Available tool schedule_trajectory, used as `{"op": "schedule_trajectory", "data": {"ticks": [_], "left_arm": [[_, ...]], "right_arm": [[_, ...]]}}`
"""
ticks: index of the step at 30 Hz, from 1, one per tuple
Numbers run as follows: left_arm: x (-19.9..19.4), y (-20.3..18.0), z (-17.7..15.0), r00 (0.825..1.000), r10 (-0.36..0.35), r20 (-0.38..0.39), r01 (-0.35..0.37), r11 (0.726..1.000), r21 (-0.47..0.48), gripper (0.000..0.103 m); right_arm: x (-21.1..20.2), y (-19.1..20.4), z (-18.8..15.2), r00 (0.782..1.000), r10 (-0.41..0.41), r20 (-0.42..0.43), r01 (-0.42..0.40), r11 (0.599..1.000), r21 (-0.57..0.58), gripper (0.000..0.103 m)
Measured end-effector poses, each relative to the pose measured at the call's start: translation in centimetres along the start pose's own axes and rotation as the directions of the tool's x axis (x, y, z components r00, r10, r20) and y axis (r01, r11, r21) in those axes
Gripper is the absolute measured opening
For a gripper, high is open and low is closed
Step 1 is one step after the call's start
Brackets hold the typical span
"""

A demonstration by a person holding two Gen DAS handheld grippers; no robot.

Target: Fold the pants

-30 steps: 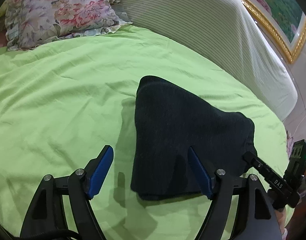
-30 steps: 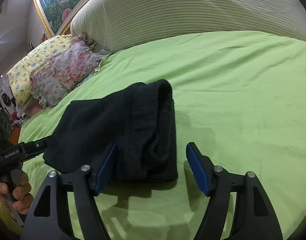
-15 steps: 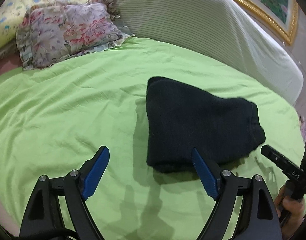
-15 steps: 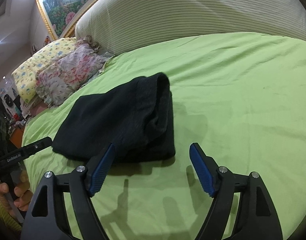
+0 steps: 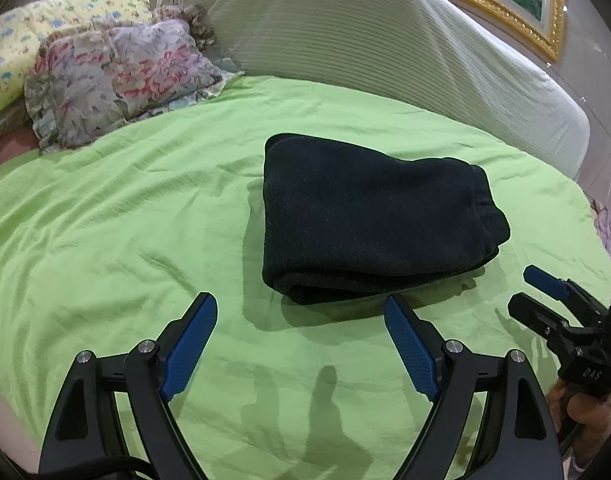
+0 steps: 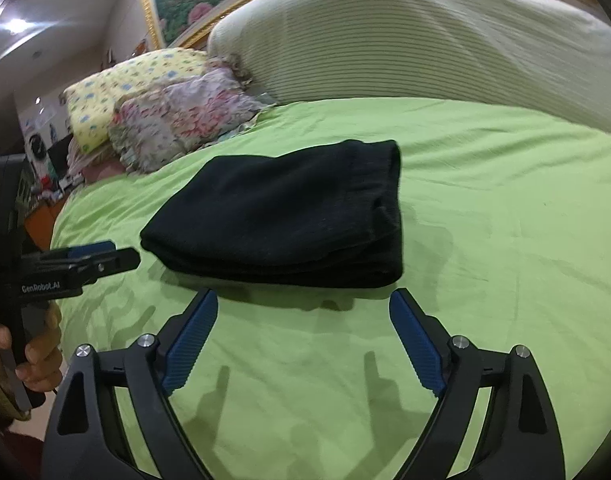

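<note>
The black pants (image 5: 369, 216) lie folded into a thick rectangle on the green bed sheet (image 5: 105, 220); they also show in the right wrist view (image 6: 289, 212). My left gripper (image 5: 301, 308) is open and empty, held back from the near edge of the pants. My right gripper (image 6: 305, 304) is open and empty, also just short of the pants. Each gripper shows in the other's view, the right one (image 5: 545, 288) at the pants' right end, the left one (image 6: 113, 256) at their left end. Neither touches the cloth.
Two pillows, one floral (image 5: 117, 76) and one yellow (image 5: 9, 56), lie at the back left. A striped padded headboard (image 5: 385, 40) rises behind the bed. A gold-framed picture (image 6: 185, 4) hangs above it. The sheet (image 6: 505, 240) spreads wide around the pants.
Both grippers have let go of the pants and pulled back toward me. The pants have settled flat on the sheet.
</note>
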State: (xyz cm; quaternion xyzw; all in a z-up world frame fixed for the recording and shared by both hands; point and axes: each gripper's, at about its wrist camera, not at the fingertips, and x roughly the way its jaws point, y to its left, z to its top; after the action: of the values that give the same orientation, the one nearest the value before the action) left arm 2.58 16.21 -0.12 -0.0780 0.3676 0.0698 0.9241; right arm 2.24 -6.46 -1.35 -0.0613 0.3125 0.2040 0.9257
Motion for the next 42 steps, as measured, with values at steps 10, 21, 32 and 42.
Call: {"op": "schedule_trajectory", "data": {"ticks": [10,21,32,42], "left_arm": [[-0.2,-1.6,-0.3,0.998,0.056,0.018,-0.057,0.996,0.075,0.089],[0.8,-2.0,-0.9,0.998,0.066,0.006,-0.067,0.994,0.091,0.091],[1.7,-1.5,-1.1,0.997,0.073,-0.001,-0.073,0.993,0.096,0.091],[1.9,-1.8,-1.2,0.996,0.083,0.026,-0.085,0.99,0.116,0.092]], "right_arm": [[0.2,0.7,0.4,0.999,-0.028,0.022,0.029,0.997,-0.076,0.089],[0.3,0.8,-0.2,0.998,-0.037,0.046,0.042,0.993,-0.109,0.093],[1.0,0.6,-0.2,0.999,-0.04,0.025,0.042,0.994,-0.103,0.096],[1.1,0.5,-0.3,0.999,-0.044,0.022,0.046,0.994,-0.095,0.096]]}}
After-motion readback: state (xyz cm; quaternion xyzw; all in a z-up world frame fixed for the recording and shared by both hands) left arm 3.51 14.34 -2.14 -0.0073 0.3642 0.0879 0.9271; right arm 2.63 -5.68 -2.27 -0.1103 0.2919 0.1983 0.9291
